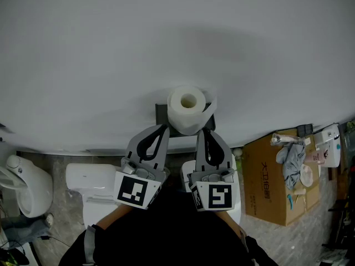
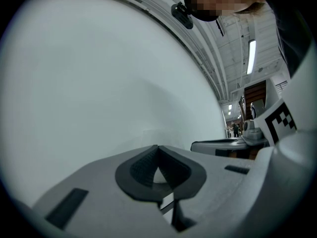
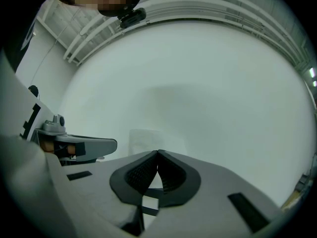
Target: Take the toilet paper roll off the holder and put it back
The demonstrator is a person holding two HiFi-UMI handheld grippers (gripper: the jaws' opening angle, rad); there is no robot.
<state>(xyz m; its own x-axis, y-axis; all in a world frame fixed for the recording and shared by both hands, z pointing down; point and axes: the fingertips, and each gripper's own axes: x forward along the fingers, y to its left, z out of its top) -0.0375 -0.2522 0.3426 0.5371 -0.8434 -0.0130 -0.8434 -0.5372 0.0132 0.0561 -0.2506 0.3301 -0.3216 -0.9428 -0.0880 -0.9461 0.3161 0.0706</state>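
The white toilet paper roll stands on end on a dark holder fixed to the white wall, its hollow core facing me and a loose tail curling down its right side. My left gripper points at the wall just below and left of the roll, jaws together. My right gripper sits just below the roll's right side, near the loose tail, jaws also together with nothing seen between them. In the right gripper view the roll is a pale block just beyond the shut fingertips. Neither gripper holds the roll.
A cardboard box with cloth and small items on top stands on the floor at the right. A white fixture and a white unit stand low at the left. The plain white wall fills the view ahead.
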